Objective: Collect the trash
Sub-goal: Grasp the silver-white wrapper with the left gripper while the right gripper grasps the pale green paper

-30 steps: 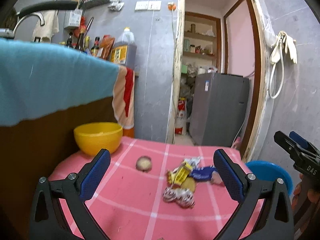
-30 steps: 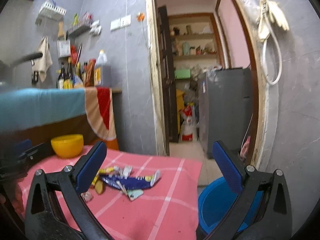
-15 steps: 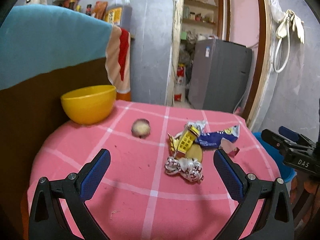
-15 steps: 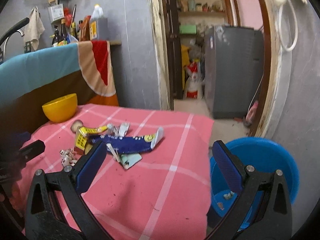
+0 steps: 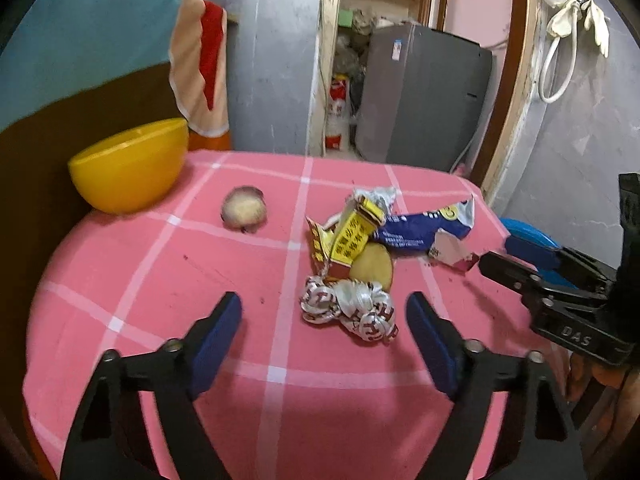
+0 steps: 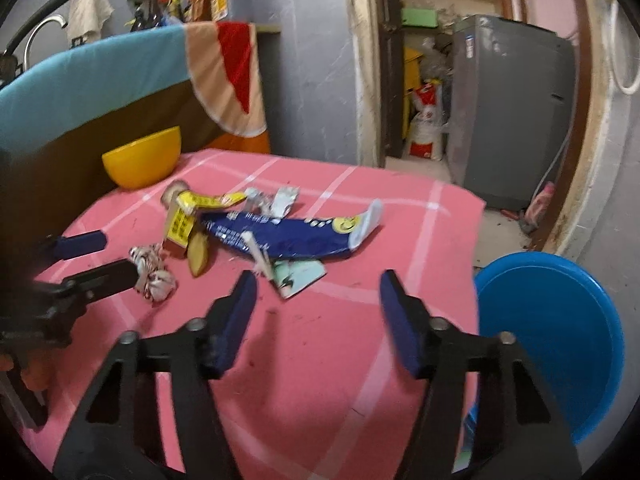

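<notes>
A heap of trash lies on the pink checked tablecloth [image 5: 200, 272]: a crumpled white-and-red wrapper [image 5: 348, 308], a yellow wrapper [image 5: 348, 236], a potato slice [image 5: 372, 266] and a blue snack bag [image 5: 420, 228]. A round peel piece [image 5: 244, 210] lies apart to the left. My left gripper [image 5: 324, 312] is open, just short of the crumpled wrapper. My right gripper [image 6: 316, 292] is open, low over the cloth, near a torn pale green scrap [image 6: 298, 276] and the blue bag [image 6: 288, 236]. A blue bin [image 6: 548, 332] stands beside the table on the right.
A yellow bowl [image 5: 128, 164] stands at the table's far left corner against a cloth-draped counter [image 5: 80, 48]. Beyond the table an open doorway shows a grey appliance [image 5: 420, 96]. The right gripper shows at the right edge of the left wrist view [image 5: 520, 264].
Both grippers have tilted down and moved in close over the table. Their jaws have narrowed somewhat but stay open. The trash has not moved.
</notes>
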Demonstrator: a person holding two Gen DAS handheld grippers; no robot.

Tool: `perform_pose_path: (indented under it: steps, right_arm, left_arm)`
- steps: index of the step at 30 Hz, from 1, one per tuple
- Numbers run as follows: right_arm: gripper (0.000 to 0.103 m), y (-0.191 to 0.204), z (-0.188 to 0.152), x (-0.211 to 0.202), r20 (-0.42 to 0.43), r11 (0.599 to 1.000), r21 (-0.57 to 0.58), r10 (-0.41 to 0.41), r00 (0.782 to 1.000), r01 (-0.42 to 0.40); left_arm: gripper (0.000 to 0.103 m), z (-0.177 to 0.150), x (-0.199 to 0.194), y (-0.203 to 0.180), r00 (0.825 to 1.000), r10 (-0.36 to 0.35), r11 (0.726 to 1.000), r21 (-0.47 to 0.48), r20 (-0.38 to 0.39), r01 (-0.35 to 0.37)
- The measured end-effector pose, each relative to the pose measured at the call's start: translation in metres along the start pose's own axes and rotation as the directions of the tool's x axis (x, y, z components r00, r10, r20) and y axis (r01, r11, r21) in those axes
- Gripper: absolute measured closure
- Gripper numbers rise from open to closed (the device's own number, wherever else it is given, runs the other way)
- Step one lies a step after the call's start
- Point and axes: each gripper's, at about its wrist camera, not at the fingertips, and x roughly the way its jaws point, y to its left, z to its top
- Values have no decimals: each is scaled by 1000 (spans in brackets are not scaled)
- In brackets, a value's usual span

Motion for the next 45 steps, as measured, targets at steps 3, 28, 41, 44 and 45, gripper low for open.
perform_pose_path:
  steps: [3, 28, 41, 44, 45]
  right_arm:
    - [53, 4, 1, 8, -22, 999, -27, 16, 1000, -17]
    - [92, 10, 6, 22, -106, 982, -8, 189, 976, -191]
    - [92, 3, -4, -37, 79, 988, -5, 152, 985, -152]
    - [92, 2, -4, -59, 165, 994, -30, 106, 981, -102]
    - [92, 2, -4, -65, 189, 996, -35, 91, 978, -86]
  left_arm:
    - [43, 1, 5, 1, 999, -30, 1000, -5, -24, 30]
    - [77, 5, 0, 4, 989, -134, 989, -76, -61, 129]
    - [78, 8, -29, -21, 987, -137, 990, -13, 85, 139]
    - [78, 16, -44, -34, 973, -144, 989, 11, 180, 144]
    - [78, 18, -49, -40, 966, -148, 989, 24, 212, 146]
